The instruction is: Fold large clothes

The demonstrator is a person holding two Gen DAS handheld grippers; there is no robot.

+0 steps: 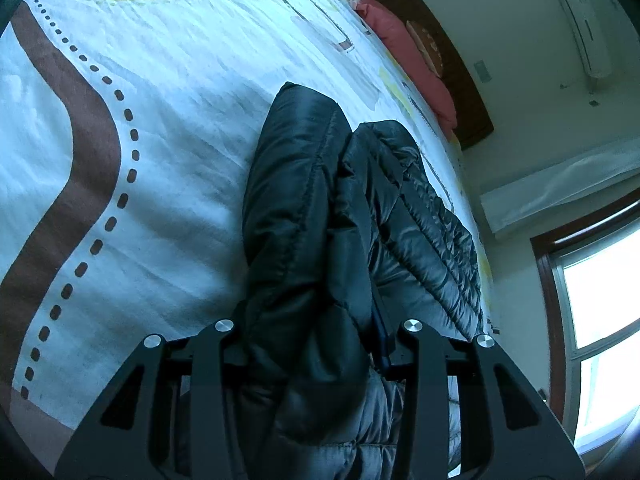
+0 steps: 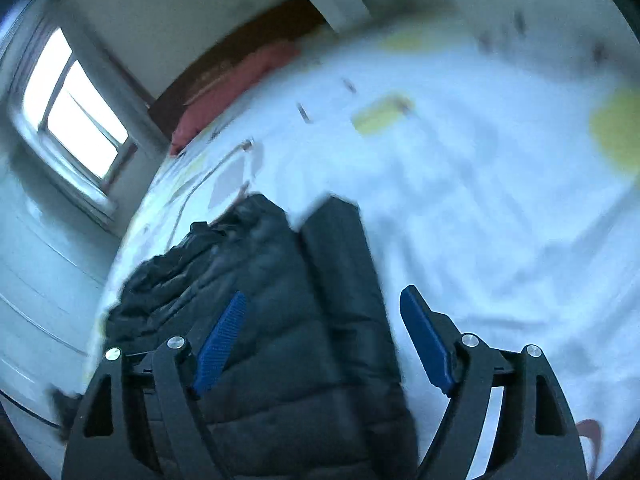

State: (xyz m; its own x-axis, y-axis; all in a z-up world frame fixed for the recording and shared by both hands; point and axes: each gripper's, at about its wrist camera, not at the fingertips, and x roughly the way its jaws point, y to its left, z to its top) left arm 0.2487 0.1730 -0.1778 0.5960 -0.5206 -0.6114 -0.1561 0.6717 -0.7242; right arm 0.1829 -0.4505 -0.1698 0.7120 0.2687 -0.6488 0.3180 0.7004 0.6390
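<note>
Item: dark puffer jacket (image 1: 304,216), on bed (image 1: 160,160); long axis toward 12 o'clock from both tongs. Left tongs (image 1: 316,344) nearer, clamped narrow on its bunched end. Right tongs (image 2: 324,336) wide, empty.

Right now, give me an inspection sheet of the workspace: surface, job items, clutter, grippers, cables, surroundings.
Surface: bed sheet, pale with brown stripe, dotted line and yellow patches; lightly wrinkled.
Job's things: dark puffer jacket lying bunched on the sheet, partly folded over itself, near the bed's edge.
Clutter: pink pillow at the headboard; nothing else seen on the sheet.
Grippers: left gripper shut on the puffer jacket, fabric packed between its jaws. Right gripper open, blue pads apart and clear of the fabric below; the right view is motion-blurred.
Cables: nothing seen.
Surroundings: brown headboard, wall air conditioner, bright window.
</note>
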